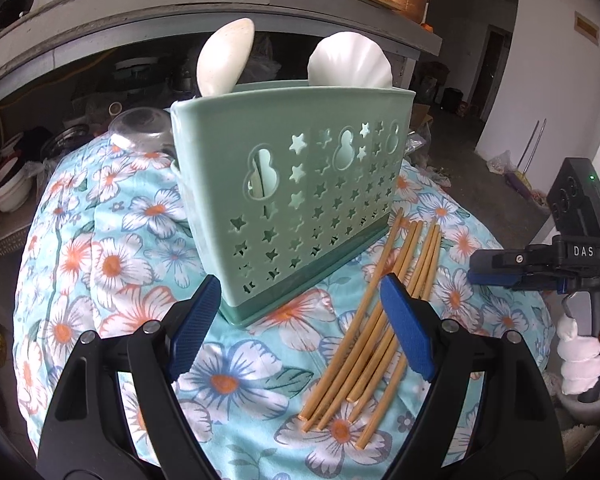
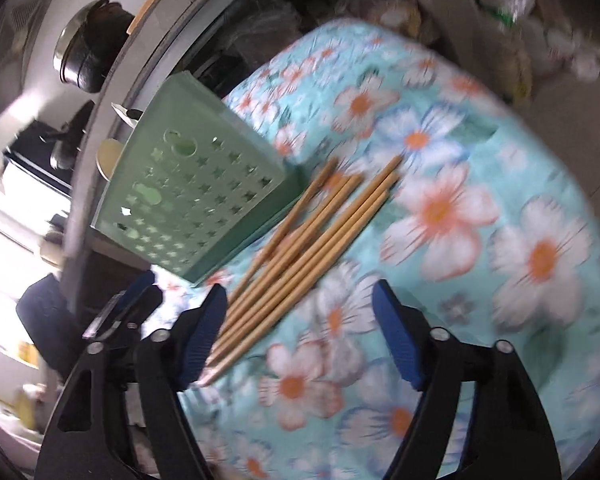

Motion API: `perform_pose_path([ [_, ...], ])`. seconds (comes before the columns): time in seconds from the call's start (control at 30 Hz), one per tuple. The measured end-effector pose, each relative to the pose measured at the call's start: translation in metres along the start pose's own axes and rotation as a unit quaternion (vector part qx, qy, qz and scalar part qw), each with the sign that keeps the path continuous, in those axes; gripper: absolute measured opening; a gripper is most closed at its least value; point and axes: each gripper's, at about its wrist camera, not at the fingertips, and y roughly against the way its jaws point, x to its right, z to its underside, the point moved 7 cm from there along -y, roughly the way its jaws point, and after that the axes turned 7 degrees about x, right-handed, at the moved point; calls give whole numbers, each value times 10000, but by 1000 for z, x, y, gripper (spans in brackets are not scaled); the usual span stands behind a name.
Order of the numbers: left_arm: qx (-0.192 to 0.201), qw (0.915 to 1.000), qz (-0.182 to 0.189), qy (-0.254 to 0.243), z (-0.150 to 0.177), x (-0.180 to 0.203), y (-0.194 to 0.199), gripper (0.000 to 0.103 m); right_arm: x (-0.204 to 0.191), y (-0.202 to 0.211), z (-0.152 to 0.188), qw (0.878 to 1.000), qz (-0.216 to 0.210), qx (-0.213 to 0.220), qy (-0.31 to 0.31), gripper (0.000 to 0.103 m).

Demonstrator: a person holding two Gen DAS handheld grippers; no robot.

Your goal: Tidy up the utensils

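Left wrist view: left gripper (image 1: 300,322) is hovering w/ jaws spread, nothing between them. Green utensil holder (image 1: 296,196) is standing upright on floral cloth (image 1: 112,264), two white spoons (image 1: 226,56) sticking out (bowls up). Chopsticks (image 1: 380,320) are lying loose beside it.

Right wrist view (blurred): right gripper (image 2: 300,334) is hanging unclenched over the chopsticks' near ends, gripping nothing.

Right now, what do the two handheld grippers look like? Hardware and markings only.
Both match: the left gripper and right gripper have black plastic arms with silver pivot screws and ribbed blue pads as fingertips. In the left view, the right unit's black body carries white "DAS" lettering and a green LED. White wrapping covers the fingers of the hand gripping it.
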Motion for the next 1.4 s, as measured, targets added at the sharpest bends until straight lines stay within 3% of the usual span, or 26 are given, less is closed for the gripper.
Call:
perform_pose_path([
  [0.13,40,10000,22,-79,-1,0,0,75,-5,-16,7,9983,-321,-228,-431,57],
  [0.37,20,10000,66,-4,1,-3,-4,63,2,-36,18,9936,-375,-454,-961,46],
  [0.8,67,9999,109,44,9,-8,5,61,10,-43,12,9903,-473,-386,-1250,38],
  [1.4,4,9997,241,-57,18,3,9,60,23,-37,11,9873,-593,-350,-1435,38],
])
